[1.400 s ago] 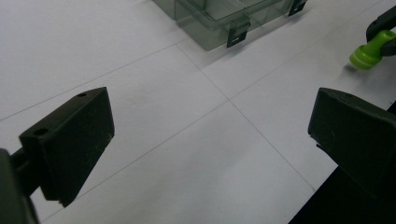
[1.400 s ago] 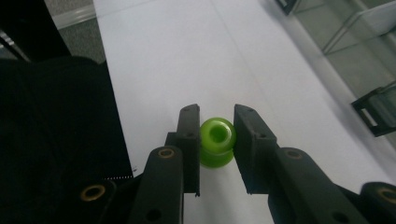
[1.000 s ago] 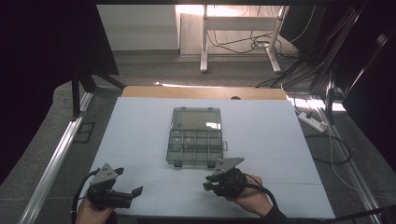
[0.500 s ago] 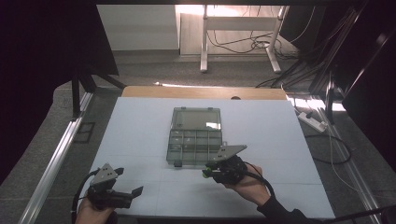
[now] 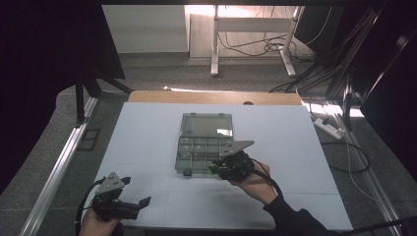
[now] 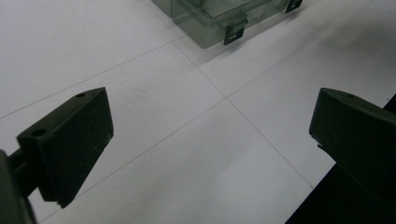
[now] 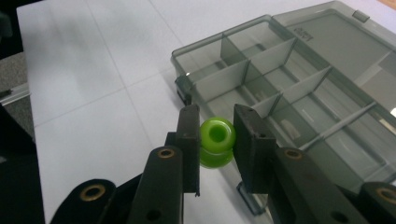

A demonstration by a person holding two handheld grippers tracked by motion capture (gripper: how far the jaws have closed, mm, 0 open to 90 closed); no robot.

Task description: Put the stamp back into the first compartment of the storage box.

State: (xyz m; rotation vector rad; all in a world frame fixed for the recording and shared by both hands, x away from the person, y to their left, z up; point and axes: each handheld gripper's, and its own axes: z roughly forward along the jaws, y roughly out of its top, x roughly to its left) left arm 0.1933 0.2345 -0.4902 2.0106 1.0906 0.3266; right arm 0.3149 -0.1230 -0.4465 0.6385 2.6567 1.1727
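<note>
We held a green bead (image 7: 216, 145) pinched in the right gripper (image 7: 216, 149) beside the compartment box (image 5: 204, 147); left gripper (image 6: 210, 154) fingers gaped, empty. Slack grip risked the round bead rolling off.

glossy green plastic bead (image 7: 216, 142), smoky translucent plastic box (image 7: 299, 88)

No words, brand names, numbers or signs are showing clearly enough to read. The lid of the clear organiser box (image 7: 327, 44) is carrying a small raised mark near its hinge edge, seen in the right gripper view, but it is appearing too small and blurred to make out any letters.
</note>
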